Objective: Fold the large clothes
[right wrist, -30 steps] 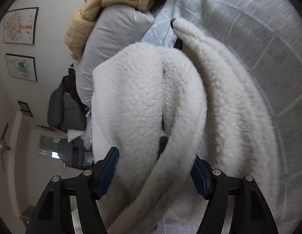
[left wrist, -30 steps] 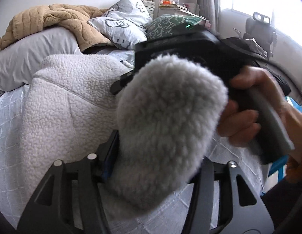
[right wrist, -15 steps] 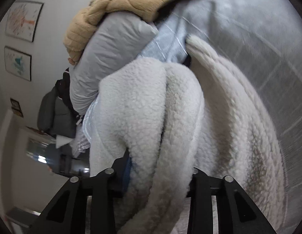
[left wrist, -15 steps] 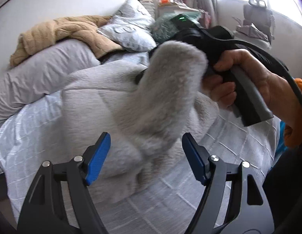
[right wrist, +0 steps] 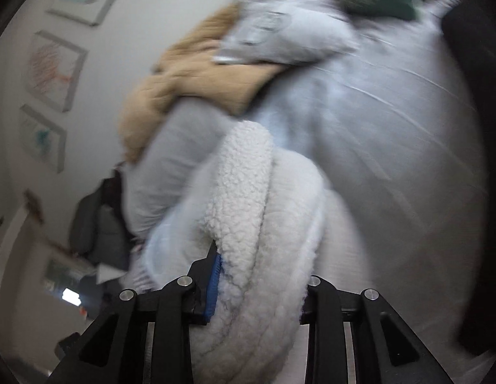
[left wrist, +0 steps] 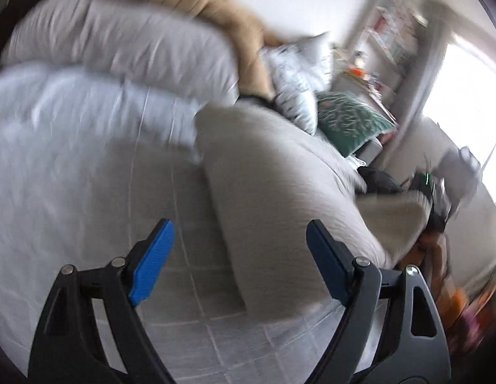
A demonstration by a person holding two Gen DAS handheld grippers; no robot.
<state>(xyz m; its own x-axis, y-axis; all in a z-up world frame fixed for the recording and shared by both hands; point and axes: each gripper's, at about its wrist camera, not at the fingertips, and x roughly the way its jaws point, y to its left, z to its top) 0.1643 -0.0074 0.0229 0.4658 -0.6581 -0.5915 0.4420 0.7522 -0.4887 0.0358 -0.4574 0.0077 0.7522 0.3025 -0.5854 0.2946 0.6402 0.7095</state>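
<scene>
— Fleece, cream and nubbly: the sherpa jacket (left wrist: 280, 198) lies on the grey checked bedspread (left wrist: 88, 192) in the left wrist view, a long folded mass. Which way does it run?

— Its long axis goes from the near edge, between the left gripper's fingers, up and away toward the pillows at the far side. A sleeve end (left wrist: 395, 217) trails off to the right, where the right gripper (left wrist: 436, 204) and the hand (left wrist: 430, 246) on it show, blurred.

— And the left gripper (left wrist: 238, 262)?

— Jaws standing wide and just been opening. The blue pads (left wrist: 152, 262) are clear of the cloth; the jacket's near end lies in the gap nearer the right finger, but nothing is pinched.

— What sits beyond it, left to right?

— A grey duvet roll (left wrist: 120, 48), a tan blanket (left wrist: 200, 3) on top of it, a patterned white pillow (left wrist: 296, 73), then a green cushion (left wrist: 350, 121), with a bright window (left wrist: 465, 96) at far right.

— Now the right wrist view.

— Framed pictures (right wrist: 52, 70) on the wall at left. The jacket (right wrist: 257, 240) fills the middle, bunched into a thick roll running from the gripper up and away toward the tan blanket (right wrist: 190, 86).

— Is the right gripper (right wrist: 257, 291) gripping?

— Yes. Its jaws are drawn in tight on the bunched fleece; one blue pad (right wrist: 214, 284) presses into the pile on the left, the other is buried in it.
</scene>
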